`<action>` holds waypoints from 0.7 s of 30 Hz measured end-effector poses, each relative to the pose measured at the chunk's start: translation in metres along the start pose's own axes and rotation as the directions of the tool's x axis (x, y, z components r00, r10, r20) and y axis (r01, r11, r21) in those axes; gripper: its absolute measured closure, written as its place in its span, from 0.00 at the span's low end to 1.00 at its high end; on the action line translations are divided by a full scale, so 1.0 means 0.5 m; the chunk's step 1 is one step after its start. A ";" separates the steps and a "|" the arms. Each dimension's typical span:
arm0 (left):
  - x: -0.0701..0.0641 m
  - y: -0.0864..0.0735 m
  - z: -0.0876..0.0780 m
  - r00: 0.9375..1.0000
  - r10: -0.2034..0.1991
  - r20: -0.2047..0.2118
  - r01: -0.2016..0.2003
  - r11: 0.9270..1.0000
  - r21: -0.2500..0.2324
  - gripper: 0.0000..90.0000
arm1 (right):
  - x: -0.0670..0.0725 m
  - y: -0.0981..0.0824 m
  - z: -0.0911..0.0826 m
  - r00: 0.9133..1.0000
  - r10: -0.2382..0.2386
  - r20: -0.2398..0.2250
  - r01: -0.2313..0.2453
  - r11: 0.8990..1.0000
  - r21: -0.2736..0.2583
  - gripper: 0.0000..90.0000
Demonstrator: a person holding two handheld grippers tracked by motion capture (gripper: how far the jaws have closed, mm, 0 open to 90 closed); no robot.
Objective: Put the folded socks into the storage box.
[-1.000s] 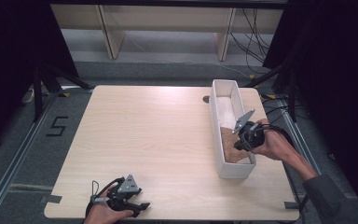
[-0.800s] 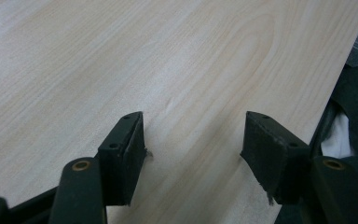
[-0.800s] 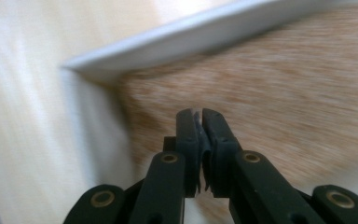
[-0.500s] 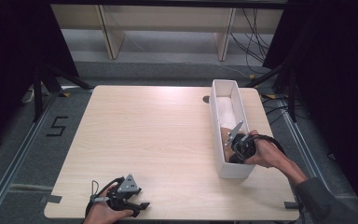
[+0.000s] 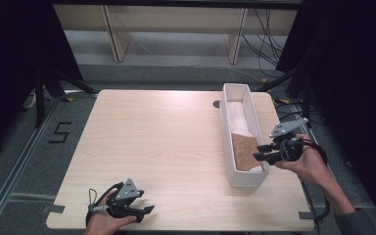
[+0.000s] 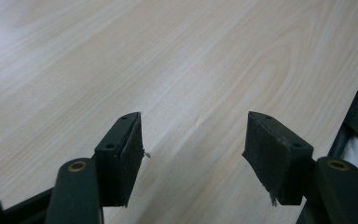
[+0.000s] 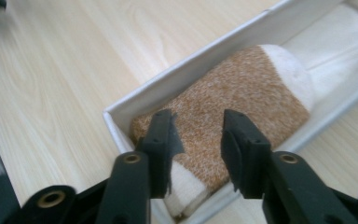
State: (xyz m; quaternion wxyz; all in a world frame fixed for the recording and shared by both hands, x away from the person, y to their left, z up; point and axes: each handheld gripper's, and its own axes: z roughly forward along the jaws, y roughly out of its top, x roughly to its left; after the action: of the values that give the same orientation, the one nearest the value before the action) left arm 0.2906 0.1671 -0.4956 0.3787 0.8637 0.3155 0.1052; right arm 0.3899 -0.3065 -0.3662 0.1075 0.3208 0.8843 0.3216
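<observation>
Now the right tool (image 5: 259, 152), just opening and empty, points over the sock (image 7: 233, 107); left tool (image 6: 193, 154) wide.

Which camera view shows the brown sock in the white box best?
The right gripper view: the brown sock lies close up, its speckled knit and white toe clear. The high view shows it small inside the white box. The left gripper view looks at bare table.

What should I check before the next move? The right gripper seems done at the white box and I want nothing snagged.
1. Brown and white sock lies inside the white box: ok.
2. Right gripper has just been opening, nothing between its pads: ok.
3. Right gripper outside the box's right wall in the high view: ok.
4. Left gripper open, empty: ok.
5. Sock fully flat at the near end: cannot tell.
6. Table bare between the grippers: ok.
</observation>
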 end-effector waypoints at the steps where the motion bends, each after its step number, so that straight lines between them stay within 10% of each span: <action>1: -0.001 0.000 -0.001 1.000 -0.011 0.003 0.011 1.000 -0.007 0.39 | -0.001 -0.005 -0.005 1.000 0.002 0.002 -0.002 1.000 -0.009 0.65; 21: 0.014 -0.012 -0.020 0.998 -0.032 -0.050 0.030 0.999 -0.030 0.33 | 0.083 -0.138 -0.036 0.977 0.195 0.088 -0.188 0.979 -0.076 0.37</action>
State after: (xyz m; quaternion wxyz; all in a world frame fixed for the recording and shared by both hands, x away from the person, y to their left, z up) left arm 0.2890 0.1803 -0.4936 0.3846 0.8502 0.3368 0.1256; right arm 0.3163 -0.3297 -0.3958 0.1288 0.4157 0.8319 0.3443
